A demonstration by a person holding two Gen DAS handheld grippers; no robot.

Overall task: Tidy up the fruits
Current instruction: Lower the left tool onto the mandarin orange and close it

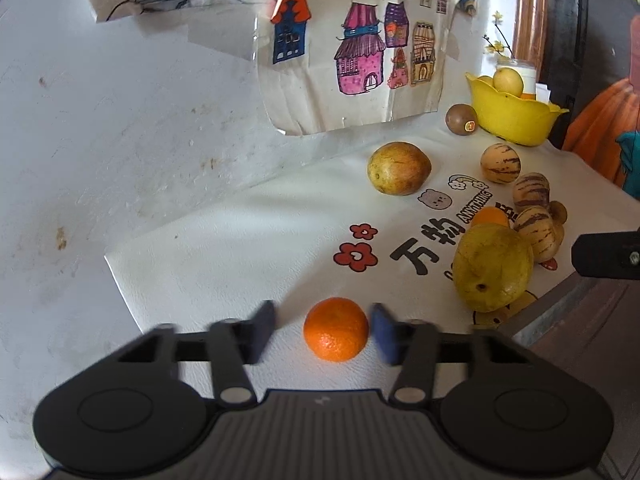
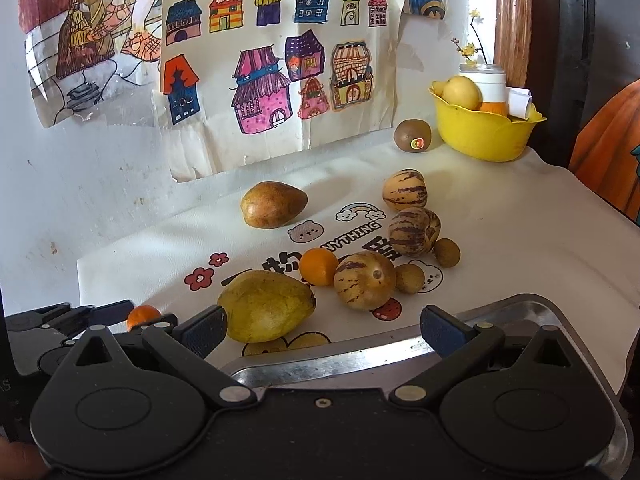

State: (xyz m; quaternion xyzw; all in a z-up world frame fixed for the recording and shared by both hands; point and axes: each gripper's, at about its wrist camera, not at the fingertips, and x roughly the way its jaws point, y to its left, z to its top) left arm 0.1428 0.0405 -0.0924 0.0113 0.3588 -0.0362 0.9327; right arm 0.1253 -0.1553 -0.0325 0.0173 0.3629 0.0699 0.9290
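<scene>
The left claw (image 1: 324, 330) straddles a small orange (image 1: 336, 329) on the white tabletop (image 1: 224, 248); its right pad (image 1: 385, 332) is at the peel, the left one apart (blurred), so it is not yet clenched on it. The right claw (image 2: 320, 330) is released, wide and empty, with a yellow-green pear (image 2: 266, 306) just ahead of its left finger (image 2: 202, 332) and a yellow bowl (image 2: 480, 132) far ahead to the right.

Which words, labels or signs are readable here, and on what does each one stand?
"ANYTHING": printed on the white mat, under the rainbow.
"万物": large dark characters on the same mat, beside the red flowers; further characters are hidden by fruit.
Sticker on the kiwi: too small to read.
The house drawing bears no words.
</scene>
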